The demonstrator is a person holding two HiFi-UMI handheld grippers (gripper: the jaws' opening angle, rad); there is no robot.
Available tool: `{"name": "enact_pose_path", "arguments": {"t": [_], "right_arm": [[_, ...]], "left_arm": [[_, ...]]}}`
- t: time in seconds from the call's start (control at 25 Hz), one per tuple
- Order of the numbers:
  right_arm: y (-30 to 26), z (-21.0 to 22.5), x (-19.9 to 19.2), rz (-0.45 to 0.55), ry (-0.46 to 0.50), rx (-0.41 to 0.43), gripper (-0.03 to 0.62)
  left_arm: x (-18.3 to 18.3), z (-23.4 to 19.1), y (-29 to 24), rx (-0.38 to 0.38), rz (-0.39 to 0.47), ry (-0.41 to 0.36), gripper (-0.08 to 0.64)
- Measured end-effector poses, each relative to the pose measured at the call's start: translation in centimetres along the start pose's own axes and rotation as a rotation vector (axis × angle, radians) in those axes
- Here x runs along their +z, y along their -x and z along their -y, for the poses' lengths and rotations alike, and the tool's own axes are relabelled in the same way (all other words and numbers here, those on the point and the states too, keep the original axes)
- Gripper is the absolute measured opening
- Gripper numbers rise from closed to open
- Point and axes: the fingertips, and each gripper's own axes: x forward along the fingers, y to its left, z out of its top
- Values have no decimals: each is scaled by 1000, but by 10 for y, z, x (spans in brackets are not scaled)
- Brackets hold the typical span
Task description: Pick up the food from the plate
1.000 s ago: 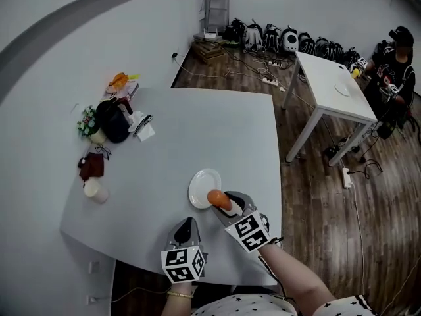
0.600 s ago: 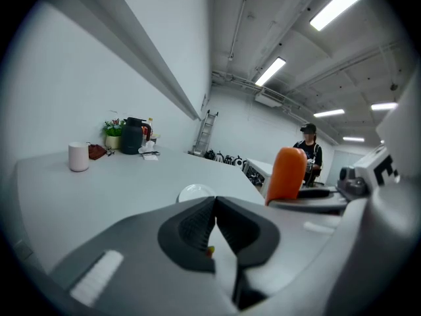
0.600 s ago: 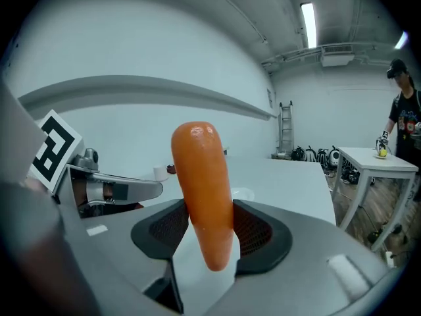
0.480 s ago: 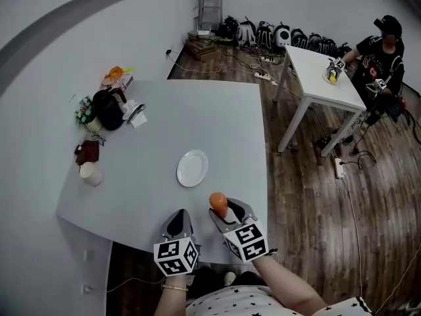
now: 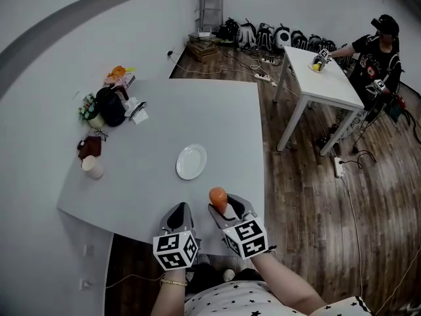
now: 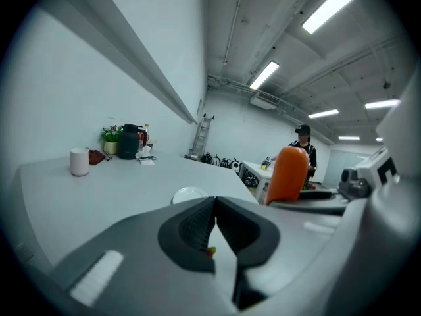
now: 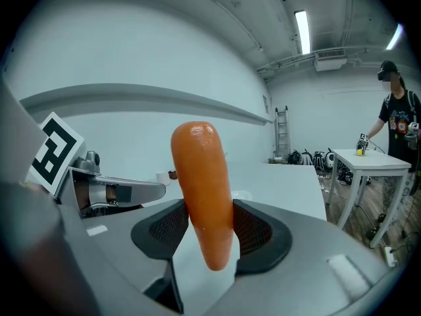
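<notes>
An orange carrot stands upright between the pads of my right gripper, which is shut on it. In the head view the carrot sticks out of the right gripper near the table's front edge. The white plate lies bare on the grey table, a little beyond both grippers. My left gripper hangs to the left of the right one, jaws closed together with nothing between them. The left gripper view has its shut jaws, the plate ahead and the carrot at the right.
A white cup, a dark pouch, a black kettle, flowers and papers sit at the table's far left. A second white table stands at the right on the wooden floor, with a person beside it. Bags line the back wall.
My right gripper has lifted the carrot off the plate and drawn it back toward the table's front edge. The left gripper has come back too. The plate now lies bare.
</notes>
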Motion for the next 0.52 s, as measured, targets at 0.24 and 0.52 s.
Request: {"name": "enact_pose_path", "arguments": {"t": [0.24,0.52], "right_arm": [[6,-6,3,14,10,6,212],[16,-11,6,17,20,17,212]], "left_arm": [[-1,3,5,-4,-2,1,8],[-3,8,12,-1,-3,8,8]]}}
